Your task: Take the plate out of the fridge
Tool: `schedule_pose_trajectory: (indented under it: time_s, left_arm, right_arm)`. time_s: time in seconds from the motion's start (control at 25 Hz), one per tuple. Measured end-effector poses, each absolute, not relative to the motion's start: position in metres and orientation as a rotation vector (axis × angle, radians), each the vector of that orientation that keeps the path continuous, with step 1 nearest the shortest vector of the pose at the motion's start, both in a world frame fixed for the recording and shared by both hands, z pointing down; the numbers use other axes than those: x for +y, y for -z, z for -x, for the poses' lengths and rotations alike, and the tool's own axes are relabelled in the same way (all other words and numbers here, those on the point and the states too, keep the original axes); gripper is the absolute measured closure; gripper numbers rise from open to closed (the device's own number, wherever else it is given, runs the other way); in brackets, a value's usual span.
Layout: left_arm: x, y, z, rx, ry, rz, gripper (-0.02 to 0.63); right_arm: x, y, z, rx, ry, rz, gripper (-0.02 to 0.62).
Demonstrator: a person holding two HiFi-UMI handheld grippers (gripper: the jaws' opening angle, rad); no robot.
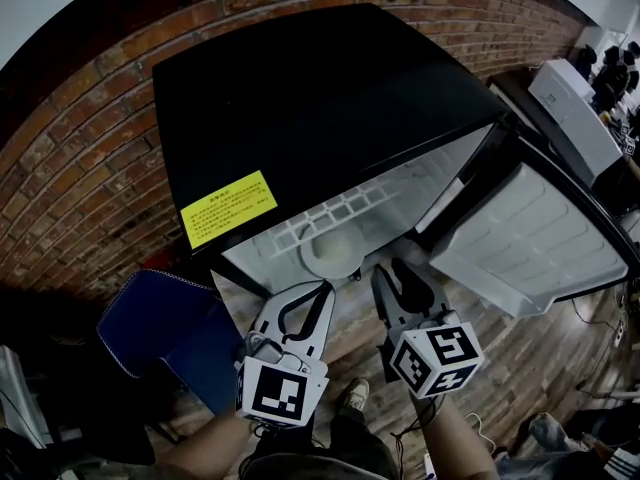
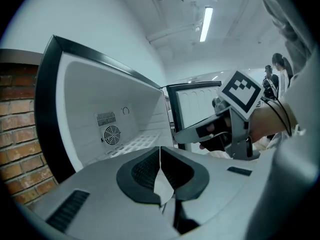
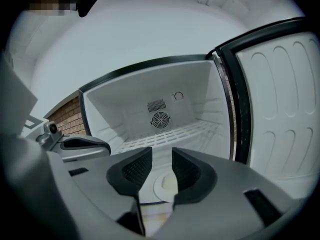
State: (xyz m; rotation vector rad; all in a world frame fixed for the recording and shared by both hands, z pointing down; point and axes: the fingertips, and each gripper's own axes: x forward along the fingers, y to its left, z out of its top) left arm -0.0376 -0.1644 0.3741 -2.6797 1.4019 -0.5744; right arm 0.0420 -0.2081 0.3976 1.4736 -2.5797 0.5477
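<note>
A round white plate lies on the floor of the open black fridge, under a white wire shelf. Both grippers hover side by side just in front of the opening, pointing in. My left gripper is shut, its pads meeting at the tips with nothing between them. My right gripper stands open. Through its gap the plate shows ahead, clear of the pads. Neither gripper touches the plate.
The fridge door hangs wide open to the right. A fan vent sits in the back wall. A brick wall runs behind, a blue seat stands low on the left, and a white machine at far right.
</note>
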Motion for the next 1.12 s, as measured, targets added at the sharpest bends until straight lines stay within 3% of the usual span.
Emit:
schedule_pose_trajectory:
  time_s: [0.28, 1.12]
  left_arm:
    - [-0.181, -0.395, 0.03, 1.398, 0.601, 2.699, 0.584]
    - [-0.21, -0.482, 0.022, 1.435, 0.708, 2.809, 0.584]
  right_arm:
    - [-0.229, -0.453, -0.04, -2.52, -0.68, -1.439, 0.441]
    - [-0.264, -0.613, -0.029, -2.304, -1.15, -1.41, 0.436]
